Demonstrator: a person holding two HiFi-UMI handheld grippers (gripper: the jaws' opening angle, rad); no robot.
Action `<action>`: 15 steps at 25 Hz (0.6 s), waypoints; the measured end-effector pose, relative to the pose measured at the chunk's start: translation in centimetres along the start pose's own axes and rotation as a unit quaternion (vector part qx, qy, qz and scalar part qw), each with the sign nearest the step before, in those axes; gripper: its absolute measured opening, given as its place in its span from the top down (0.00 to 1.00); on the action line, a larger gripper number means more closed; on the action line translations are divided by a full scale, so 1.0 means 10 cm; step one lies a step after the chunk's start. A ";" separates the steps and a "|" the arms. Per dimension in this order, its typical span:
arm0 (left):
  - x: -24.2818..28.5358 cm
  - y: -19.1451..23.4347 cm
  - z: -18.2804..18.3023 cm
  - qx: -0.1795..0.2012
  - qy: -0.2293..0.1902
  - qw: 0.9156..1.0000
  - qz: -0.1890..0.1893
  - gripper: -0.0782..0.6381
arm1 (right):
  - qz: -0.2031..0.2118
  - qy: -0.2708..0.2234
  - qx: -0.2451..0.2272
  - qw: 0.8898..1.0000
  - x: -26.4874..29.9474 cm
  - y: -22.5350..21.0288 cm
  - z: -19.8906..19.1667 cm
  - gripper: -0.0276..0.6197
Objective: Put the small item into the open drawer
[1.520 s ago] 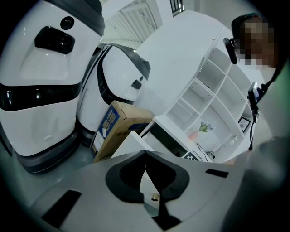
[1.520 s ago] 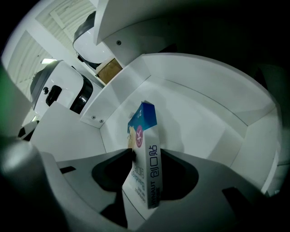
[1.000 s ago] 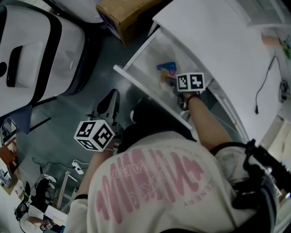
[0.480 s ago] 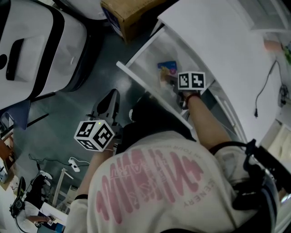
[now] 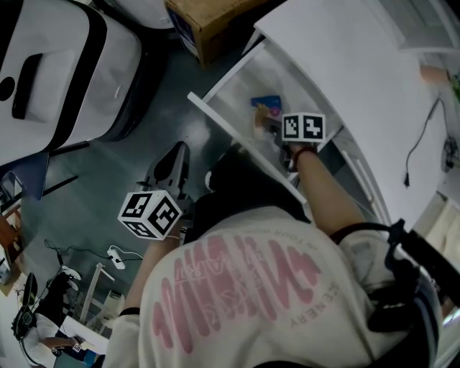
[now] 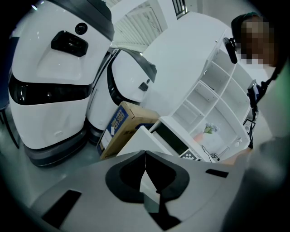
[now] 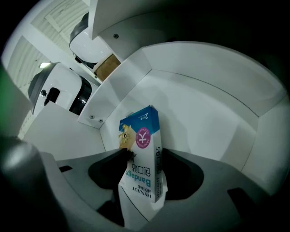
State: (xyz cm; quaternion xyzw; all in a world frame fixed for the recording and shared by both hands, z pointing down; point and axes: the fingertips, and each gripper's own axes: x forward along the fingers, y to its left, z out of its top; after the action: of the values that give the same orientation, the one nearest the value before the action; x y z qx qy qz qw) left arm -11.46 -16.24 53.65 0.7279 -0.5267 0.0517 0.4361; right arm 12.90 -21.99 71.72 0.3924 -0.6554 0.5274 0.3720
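1. Blue and white card makes up the small bandage box (image 7: 142, 168), printed with a pink round mark and blue lettering. It is seen standing tilted on end on the floor of the open drawer (image 7: 204, 104), near a side wall.
2. White machine housings with black bands (image 5: 65, 65) are seen on the floor at the left, well apart from the drawer.
3. The left gripper (image 6: 145, 153) is held low over the floor with its jaws brought together on nothing.
4. A brown cardboard carton (image 5: 208, 21) lies just beside the drawer's far corner.
5. The drawer's near part is hidden in the head view by the person's head (image 5: 244, 180).
6. The right gripper (image 7: 145, 154) is pointed down into the drawer. Its jaws have just been opening, and the bandage box is between them, no longer pressed.
7. A dark cable (image 5: 420, 136) trails across the white desktop (image 5: 359, 79) at the right.
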 end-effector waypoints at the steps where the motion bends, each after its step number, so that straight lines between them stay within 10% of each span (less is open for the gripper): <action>1: 0.00 0.00 -0.01 0.000 0.000 1.000 0.000 0.85 | -0.001 0.000 -0.001 1.000 0.00 0.00 0.00 0.56; 15: -0.04 -0.03 -0.07 0.001 0.002 1.000 0.000 0.85 | -0.008 -0.004 -0.005 1.000 0.01 0.01 -0.01 0.55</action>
State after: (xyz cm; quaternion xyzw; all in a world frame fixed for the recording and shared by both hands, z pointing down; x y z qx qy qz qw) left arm -11.13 -15.45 53.64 0.7281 -0.5260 0.0539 0.4362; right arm 12.77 -21.89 71.77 0.3981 -0.6560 0.5197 0.3756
